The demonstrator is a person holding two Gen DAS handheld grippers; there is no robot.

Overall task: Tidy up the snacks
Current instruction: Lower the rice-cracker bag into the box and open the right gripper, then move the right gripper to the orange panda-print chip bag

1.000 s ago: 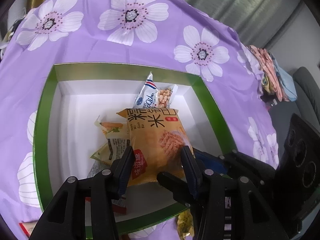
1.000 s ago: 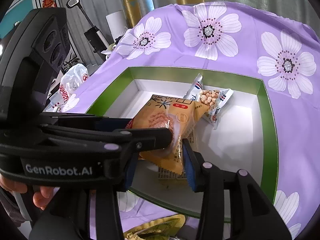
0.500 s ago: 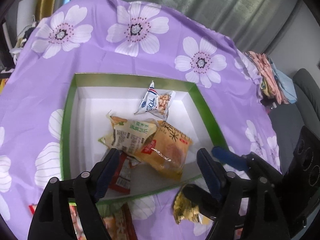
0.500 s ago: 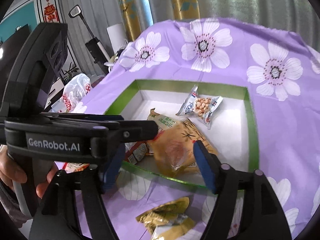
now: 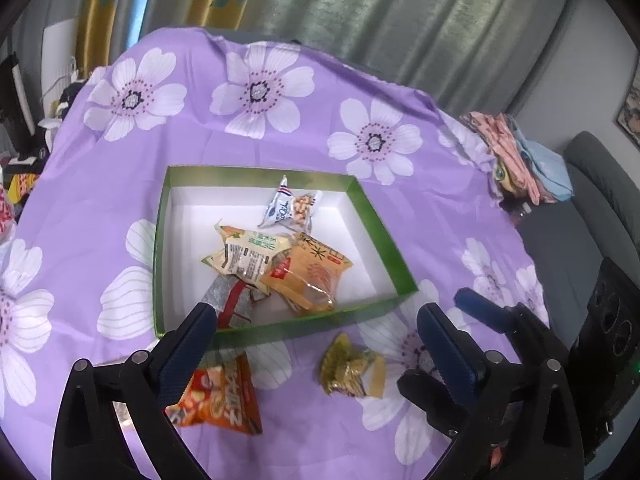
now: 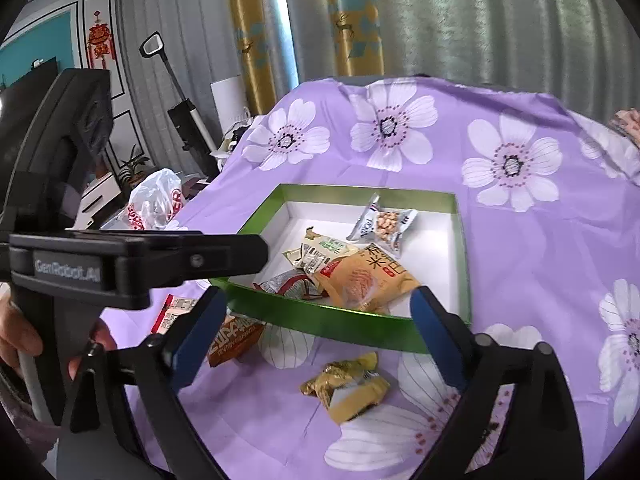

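In the green-walled box [image 5: 384, 236] on the counter [image 5: 100, 208], which wore a purple flowered cloth, the orange rice-cracker packet [image 5: 310, 274] now lay loose against the near wall, overlapping a pale green-printed packet [image 5: 250, 254] and a red-and-silver wrapper [image 5: 234, 306]. A peanut packet [image 5: 292, 210] sat apart near the far wall. A second earlier both tools had pinched that orange packet over the box; since then their jaws had just been opening, and nothing stood between them any more.

The left hand-held gripper [image 5: 316, 330] was released, its blue pads spread wide and drawn back to the near side of the box. The right hand-held gripper [image 6: 316, 314] was likewise released and empty, also pulled back toward the person, whose hand [image 6: 18, 340] showed at the left tool's handle in the right wrist view.

That drop appeared to finish one item. What remained, by the look of it, were the snacks outside the box: a crumpled gold-green packet [image 6: 346, 384] lying on the cloth between the right tool's fingers, an orange-red packet [image 5: 220, 398] just in front of the box by the left tool, and a smaller red-edged packet [image 6: 172, 312] beside it. The gold-green one seemed the handiest next pick, though its crinkled foil would likely shift under the pads.
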